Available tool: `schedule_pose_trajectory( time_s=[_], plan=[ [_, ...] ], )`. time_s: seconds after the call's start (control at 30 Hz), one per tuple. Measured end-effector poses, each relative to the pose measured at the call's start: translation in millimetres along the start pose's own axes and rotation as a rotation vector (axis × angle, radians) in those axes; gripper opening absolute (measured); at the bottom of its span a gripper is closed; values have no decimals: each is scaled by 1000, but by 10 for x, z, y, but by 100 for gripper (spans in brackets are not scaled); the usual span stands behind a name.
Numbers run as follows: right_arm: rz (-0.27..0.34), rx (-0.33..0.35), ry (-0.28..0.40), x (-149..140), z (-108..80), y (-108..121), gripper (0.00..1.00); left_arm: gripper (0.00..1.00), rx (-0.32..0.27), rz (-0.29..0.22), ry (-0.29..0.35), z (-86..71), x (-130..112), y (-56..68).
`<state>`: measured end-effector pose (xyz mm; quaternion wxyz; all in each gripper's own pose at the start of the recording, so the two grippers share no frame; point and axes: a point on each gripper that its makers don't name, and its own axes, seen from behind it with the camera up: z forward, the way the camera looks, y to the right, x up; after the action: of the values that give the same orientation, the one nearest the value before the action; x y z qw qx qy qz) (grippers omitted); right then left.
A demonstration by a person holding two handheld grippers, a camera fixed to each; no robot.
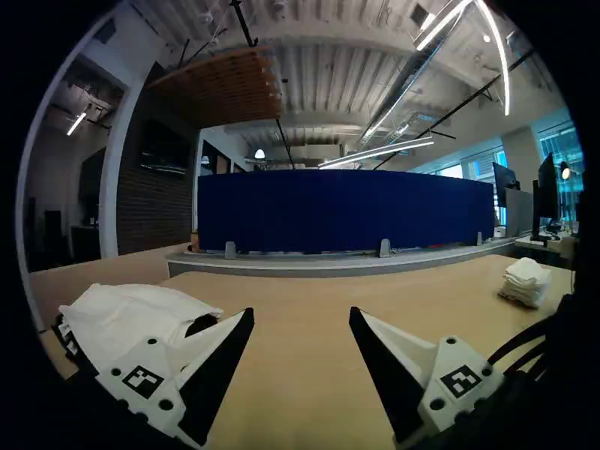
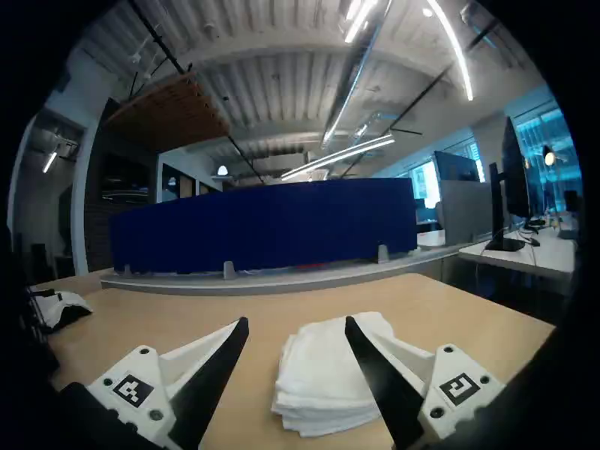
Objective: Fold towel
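Note:
In the left gripper view a loose, crumpled white towel (image 1: 131, 315) lies on the wooden table (image 1: 315, 315) just left of my left gripper (image 1: 300, 319), which is open with nothing between its fingers. Far to the right sits a stack of folded white towels (image 1: 526, 281). In the right gripper view that folded stack (image 2: 326, 371) lies directly ahead, partly behind the right finger of my right gripper (image 2: 296, 330), which is open and hovers close over it. The crumpled towel (image 2: 60, 306) shows at the far left edge.
A blue divider panel (image 1: 337, 210) runs along the table's far edge on a grey rail (image 2: 255, 281). Monitors (image 2: 510, 180) stand on a white desk (image 2: 525, 259) to the right. Bare tabletop lies between the two towel piles.

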<state>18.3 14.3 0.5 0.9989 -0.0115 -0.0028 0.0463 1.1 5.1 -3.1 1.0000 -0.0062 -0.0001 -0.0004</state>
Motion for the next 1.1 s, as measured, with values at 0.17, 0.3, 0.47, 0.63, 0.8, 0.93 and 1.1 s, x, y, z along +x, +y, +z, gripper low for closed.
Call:
schedule_pose_trajectory(
  time_s=[0.17, 0.3, 0.47, 0.63, 0.8, 0.93, 1.1],
  plan=[
    [13, -8, 0, -52, 15, 46, 100, 94, 0, 0, 0, -3, 1, -6],
    [15, -8, 1, -92, 7, 37, 100, 94, 0, 0, 0, 0, 0, -4],
    [-12, 6, 8, -129, 9, -40, 100, 94, 0, 0, 0, -3, 2, -1],
    [-45, 21, 8, -155, 13, -114, 100, 94, 0, 0, 0, 0, -2, 4],
    [-83, 24, 6, -172, 13, -165, 100, 94, 0, 0, 0, 1, 1, 4],
    [-94, 23, 6, -173, 14, -176, 100, 94, 0, 0, 0, 5, 2, 5],
    [-92, 26, 5, -185, -3, -182, 100, 94, 0, 0, 0, 6, -4, 3]
  ],
)
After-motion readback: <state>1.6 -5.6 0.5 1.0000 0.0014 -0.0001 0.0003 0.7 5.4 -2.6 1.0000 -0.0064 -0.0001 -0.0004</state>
